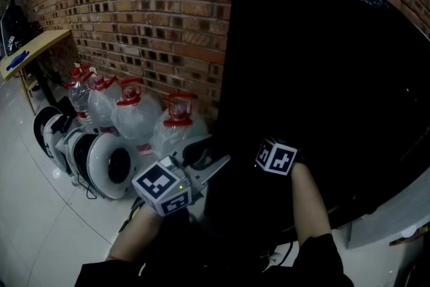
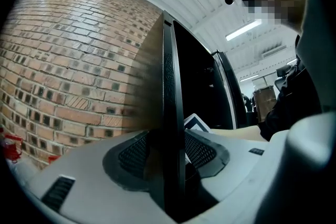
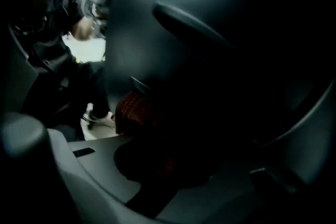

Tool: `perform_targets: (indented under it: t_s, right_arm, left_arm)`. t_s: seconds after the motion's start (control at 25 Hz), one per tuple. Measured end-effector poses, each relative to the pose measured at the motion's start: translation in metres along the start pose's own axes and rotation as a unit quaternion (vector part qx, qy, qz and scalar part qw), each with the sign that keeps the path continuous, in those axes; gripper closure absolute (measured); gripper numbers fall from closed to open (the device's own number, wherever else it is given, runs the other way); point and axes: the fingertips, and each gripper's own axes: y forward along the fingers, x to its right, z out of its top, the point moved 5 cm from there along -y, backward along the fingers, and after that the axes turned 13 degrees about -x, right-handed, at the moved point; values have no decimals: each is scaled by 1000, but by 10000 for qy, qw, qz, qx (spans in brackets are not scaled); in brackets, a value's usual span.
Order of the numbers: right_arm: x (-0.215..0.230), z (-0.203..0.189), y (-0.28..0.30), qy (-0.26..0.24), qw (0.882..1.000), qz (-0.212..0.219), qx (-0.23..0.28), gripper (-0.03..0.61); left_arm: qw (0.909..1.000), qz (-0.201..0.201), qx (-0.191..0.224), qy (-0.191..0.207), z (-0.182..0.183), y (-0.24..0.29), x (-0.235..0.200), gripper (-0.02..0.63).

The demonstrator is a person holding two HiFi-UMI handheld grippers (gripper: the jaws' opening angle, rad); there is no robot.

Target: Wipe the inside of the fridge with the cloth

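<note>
Beside a brick wall (image 1: 134, 10), the left tongs (image 2: 173, 152) pinch the black fridge door (image 2: 169, 76) by its edge; the right tongs (image 3: 157, 165) pinch a reddish cloth (image 3: 131, 110).

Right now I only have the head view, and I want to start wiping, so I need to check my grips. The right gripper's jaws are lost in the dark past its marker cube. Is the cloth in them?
Observer: Yes. The right gripper view shows a reddish-brown cloth bunched between the jaws of the right gripper, which is closed on it.
Operator: And the left gripper, does it really have the door?
Observer: The left gripper view shows the left gripper with one pad on each side of the edge of the black fridge door, clamped on it.
</note>
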Motion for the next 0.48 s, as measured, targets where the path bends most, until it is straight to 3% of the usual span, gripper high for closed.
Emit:
perform_targets:
  t_s: [0.2,0.48]
  right_arm:
    - [17,-9,5,157,9998,-67,-34,495]
    - [57,-26,20,782,9942,-681,-301,497]
  left_arm:
    - [10000,-3,20,-58,1,0,2,402]
    - [10000,-4,40,-66,1,0,0,400]
